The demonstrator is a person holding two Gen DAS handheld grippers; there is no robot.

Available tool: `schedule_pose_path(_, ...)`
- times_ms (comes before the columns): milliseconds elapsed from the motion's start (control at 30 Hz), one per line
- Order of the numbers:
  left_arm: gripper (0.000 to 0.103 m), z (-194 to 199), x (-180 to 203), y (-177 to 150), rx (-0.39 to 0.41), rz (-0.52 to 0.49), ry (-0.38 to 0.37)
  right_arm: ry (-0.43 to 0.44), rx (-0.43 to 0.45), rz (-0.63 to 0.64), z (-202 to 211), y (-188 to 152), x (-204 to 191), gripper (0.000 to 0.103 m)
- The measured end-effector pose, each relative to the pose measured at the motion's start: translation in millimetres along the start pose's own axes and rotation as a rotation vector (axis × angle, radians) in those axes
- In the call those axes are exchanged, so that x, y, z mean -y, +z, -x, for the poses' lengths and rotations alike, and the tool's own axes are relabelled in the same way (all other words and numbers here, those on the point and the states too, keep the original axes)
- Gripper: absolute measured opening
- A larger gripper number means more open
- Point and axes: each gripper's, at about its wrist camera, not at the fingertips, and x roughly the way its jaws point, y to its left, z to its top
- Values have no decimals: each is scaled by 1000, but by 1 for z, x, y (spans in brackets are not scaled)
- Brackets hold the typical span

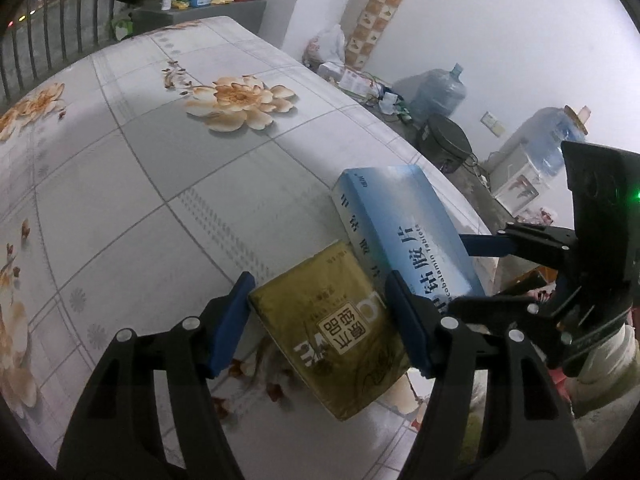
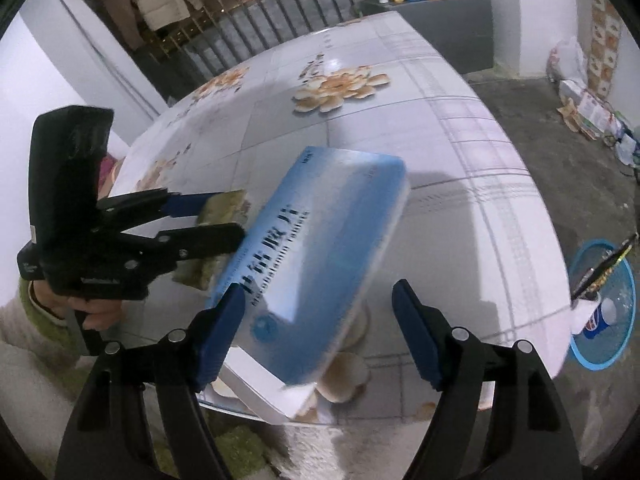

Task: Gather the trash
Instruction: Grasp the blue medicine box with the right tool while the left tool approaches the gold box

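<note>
At 9 o'clock in the right wrist view a hand [image 2: 92, 312] in a pale sleeve is gripping the handle of the left gripper [image 1: 320, 300], whose blue pads are pressing on both long sides of a gold tissue packet [image 1: 332, 328]. The packet is sitting over the near edge of the flower-printed tabletop [image 1: 140, 160], its long axis running from 5 o'clock up toward 11 o'clock in the left wrist view. Its print is reading upside down there. In the right wrist view only a greenish strip of it is showing between the fingers. Just beside it, toward 2 o'clock, a blue-and-white tablet box [image 1: 404, 232] is lying aslant with its long axis pointing from the near edge up to 12 o'clock. Its near end is hidden behind the left gripper's right finger. The right gripper [image 2: 318, 292] is straddling the box's near end, where a white flap is standing open past the tabletop's edge. The left pad is lying against the box, while a sliver of tabletop is showing before the right pad. The box is blurred, so I cannot tell whether it is clamped. At 4 o'clock a blue mesh basket [image 2: 616, 344] is standing on the floor, holding a paper cup [image 2: 596, 316] and partly cut off by the tabletop.
</note>
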Motion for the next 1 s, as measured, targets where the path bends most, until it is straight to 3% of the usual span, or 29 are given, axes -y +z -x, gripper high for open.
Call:
schedule_pose_path(367,65,18,-11,-1,8,2,94,-67,35,-43,8,1,9,80)
schedule_pose_path(700,71,34,-13,-2,47,40,88,-67,75,-84,15,3,8,87)
schedule_pose_path(1000,75,40,-8,-7,49,57,111,-83,105,-98,26,-3,9,88)
